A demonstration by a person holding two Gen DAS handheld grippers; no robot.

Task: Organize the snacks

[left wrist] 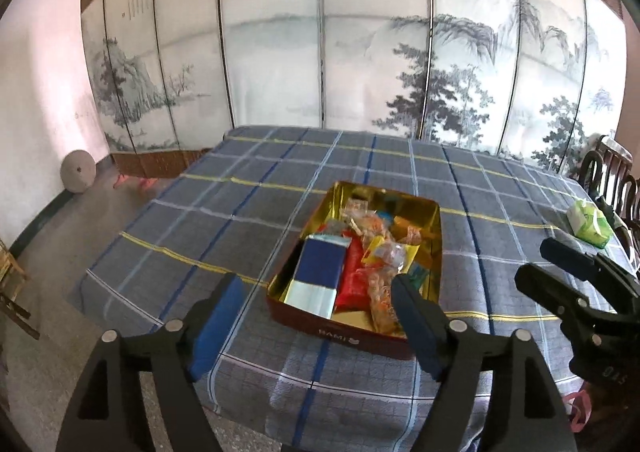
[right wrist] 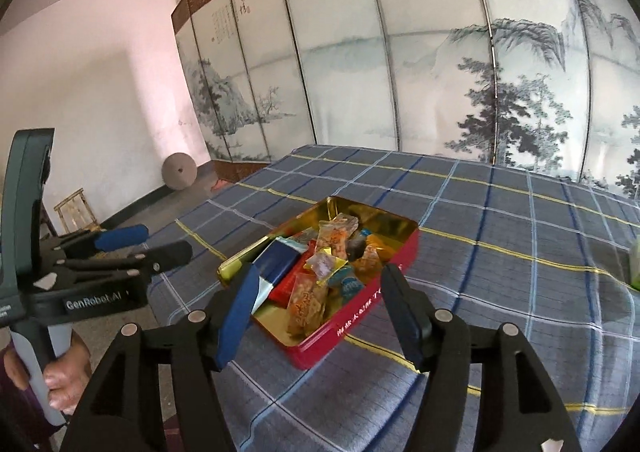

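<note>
Both sets of fingers were seen apart and empty, left gripper (left wrist: pixel 316 316) wide, right gripper (right wrist: pixel 320 316) roughly half-spread; nothing was held. The snack-filled tin (left wrist: pixel 434 220) was found on the checked bench (left wrist: pixel 240 212) just ahead of both, packets heaped loose. Judged late: filling done, tidying or a lid was called for next. A green pack (left wrist: pixel 590 224) was left right of the left fingers, well apart; nothing blocked the way

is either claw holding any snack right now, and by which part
Nothing is held. The left claw and right claw both stand open and empty; the snacks lie in the tin.
</note>
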